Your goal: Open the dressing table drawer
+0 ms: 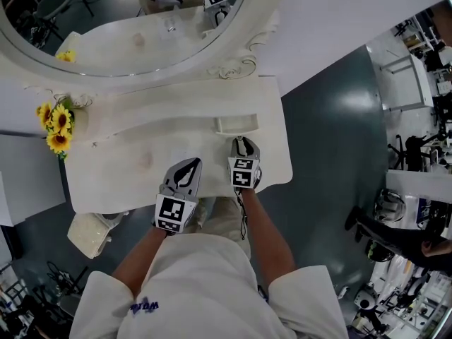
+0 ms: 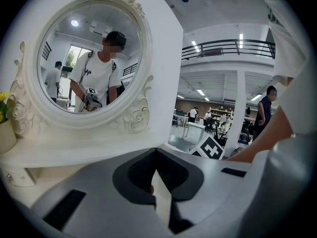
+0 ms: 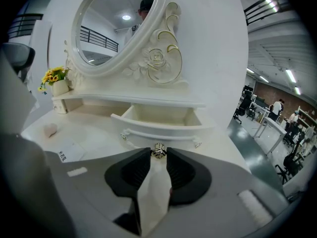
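The white dressing table [image 1: 127,182] carries a small drawer [image 1: 236,126] below the oval mirror [image 1: 127,20]. The drawer [image 3: 158,118] stands pulled out, and its inside looks empty. A small metal knob [image 3: 158,151] sticks out of the middle of the drawer front. My right gripper [image 3: 158,155] is shut on that knob, its tips pinching it from both sides. In the head view the right gripper [image 1: 242,142] sits just in front of the drawer. My left gripper [image 1: 189,163] hovers over the table's front part, to the left of the right one. Its jaws [image 2: 156,152] meet at the tips with nothing between them.
A vase of yellow sunflowers [image 1: 56,122] stands at the table's left end. A small pinkish object [image 3: 50,129] and a paper label [image 3: 63,155] lie on the tabletop. A cream stool [image 1: 90,233] sits below the table's left front. Grey floor and office furniture lie to the right.
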`<state>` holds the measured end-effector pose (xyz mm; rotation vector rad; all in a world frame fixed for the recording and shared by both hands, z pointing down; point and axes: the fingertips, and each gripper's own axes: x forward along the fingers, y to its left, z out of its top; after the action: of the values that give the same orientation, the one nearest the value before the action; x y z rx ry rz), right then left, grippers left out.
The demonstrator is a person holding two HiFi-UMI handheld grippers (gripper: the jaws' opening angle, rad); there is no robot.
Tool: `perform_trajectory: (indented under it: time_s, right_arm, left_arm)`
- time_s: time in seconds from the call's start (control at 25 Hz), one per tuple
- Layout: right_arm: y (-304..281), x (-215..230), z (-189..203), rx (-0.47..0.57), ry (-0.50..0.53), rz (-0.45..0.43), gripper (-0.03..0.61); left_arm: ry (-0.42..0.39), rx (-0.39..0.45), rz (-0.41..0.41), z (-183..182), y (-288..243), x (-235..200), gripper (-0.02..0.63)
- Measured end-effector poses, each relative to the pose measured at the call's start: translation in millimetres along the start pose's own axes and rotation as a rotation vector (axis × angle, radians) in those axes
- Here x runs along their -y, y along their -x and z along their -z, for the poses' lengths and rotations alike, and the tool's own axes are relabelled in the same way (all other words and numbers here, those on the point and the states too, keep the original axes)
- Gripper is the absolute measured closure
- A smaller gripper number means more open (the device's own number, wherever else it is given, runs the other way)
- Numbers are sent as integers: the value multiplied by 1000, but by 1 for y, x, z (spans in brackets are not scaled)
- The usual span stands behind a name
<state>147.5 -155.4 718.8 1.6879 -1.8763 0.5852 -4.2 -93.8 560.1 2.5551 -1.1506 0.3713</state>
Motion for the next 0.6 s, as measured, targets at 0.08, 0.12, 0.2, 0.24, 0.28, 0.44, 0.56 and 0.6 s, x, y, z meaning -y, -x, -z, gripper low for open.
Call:
perform_trajectory:
  time_s: [0.08, 0.12, 0.2, 0.24, 0.28, 0.44, 0.56, 0.6]
  right_arm:
    - [0, 0, 1, 0, 1, 0, 466]
    - [0, 0, 2, 1, 2, -1, 466]
    - [1, 0, 2, 1, 1, 0, 466]
    - [3, 0, 2, 0, 0, 1, 466]
    - [5, -1, 2, -1, -2, 2, 466]
    - [5, -1, 5, -1, -3, 3, 466]
    - [5, 0, 7, -3, -3, 2, 466]
    - [5, -1, 7, -2, -4, 1, 466]
  left_arm:
    - [0, 1, 1, 0, 1, 1, 606]
    - [0, 1, 2, 1, 1, 1, 606]
    - [-1, 1, 1, 1, 2, 2, 606]
    - [-1, 1, 1, 1, 4, 2, 606]
    - [-2, 2, -1, 1, 5, 3, 606]
    - [-2, 2, 0, 3, 5, 3, 606]
    - [-3, 2, 0, 4, 4, 4, 606]
    - [-3, 3, 0, 3, 4, 4, 606]
